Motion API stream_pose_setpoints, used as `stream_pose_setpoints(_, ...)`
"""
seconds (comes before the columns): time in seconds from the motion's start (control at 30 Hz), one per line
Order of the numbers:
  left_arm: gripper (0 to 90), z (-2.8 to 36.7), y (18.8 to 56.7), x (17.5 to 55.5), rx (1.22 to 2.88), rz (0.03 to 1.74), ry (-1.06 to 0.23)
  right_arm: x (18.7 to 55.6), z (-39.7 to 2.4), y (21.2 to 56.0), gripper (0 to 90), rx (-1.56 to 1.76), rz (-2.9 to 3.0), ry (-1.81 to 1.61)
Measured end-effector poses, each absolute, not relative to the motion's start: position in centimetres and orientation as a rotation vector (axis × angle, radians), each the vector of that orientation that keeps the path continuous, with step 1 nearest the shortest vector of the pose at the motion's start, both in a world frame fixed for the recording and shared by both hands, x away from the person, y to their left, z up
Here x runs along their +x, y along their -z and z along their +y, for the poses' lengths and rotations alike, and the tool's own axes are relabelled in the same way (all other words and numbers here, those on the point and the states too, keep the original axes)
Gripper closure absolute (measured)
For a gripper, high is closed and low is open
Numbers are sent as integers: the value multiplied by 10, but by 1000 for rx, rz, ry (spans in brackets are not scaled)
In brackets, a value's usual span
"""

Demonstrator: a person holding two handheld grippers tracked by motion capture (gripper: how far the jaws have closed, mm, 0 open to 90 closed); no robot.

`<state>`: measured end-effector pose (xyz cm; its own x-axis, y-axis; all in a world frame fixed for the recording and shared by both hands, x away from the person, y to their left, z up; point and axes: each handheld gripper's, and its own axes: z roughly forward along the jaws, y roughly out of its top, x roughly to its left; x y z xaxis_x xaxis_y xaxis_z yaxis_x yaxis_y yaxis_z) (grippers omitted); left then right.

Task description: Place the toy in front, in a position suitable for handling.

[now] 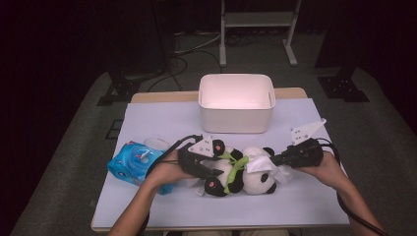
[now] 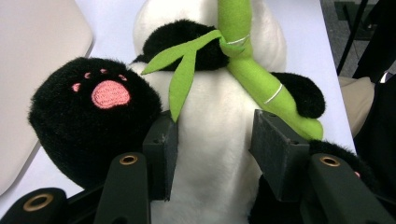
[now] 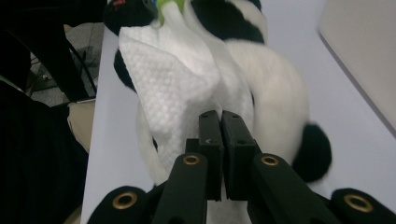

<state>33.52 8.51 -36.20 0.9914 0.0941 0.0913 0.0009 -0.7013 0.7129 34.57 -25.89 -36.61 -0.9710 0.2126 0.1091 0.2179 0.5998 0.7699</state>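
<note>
Plush panda (image 2: 215, 135) sits clamped between left gripper (image 2: 212, 149) pads

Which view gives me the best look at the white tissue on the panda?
The right gripper view: the tissue is close, its quilted texture clear, pinched between the shut jaws. The high view shows it small on the panda's head.

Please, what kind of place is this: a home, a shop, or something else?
Probably a lab or recording studio, not a home. A lit table stands on grey carpet, dark all around, with cables across the floor and a metal stand behind it.
</note>
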Motion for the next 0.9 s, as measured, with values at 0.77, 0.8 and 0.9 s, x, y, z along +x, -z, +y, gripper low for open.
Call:
stream_pose_setpoints(0.77, 505, 86, 363, 335, 2351, 65, -159, 352, -283, 391, 864, -501, -2764, 1335)
stream_pose_setpoints(0.8, 505, 86, 363, 336, 2349, 66, -156, 352, -283, 391, 864, -503, -2758, 1343)
stream_pose_setpoints(0.9, 505, 86, 363, 335, 2351, 67, -154, 353, -276, 385, 864, -473, -2762, 1355)
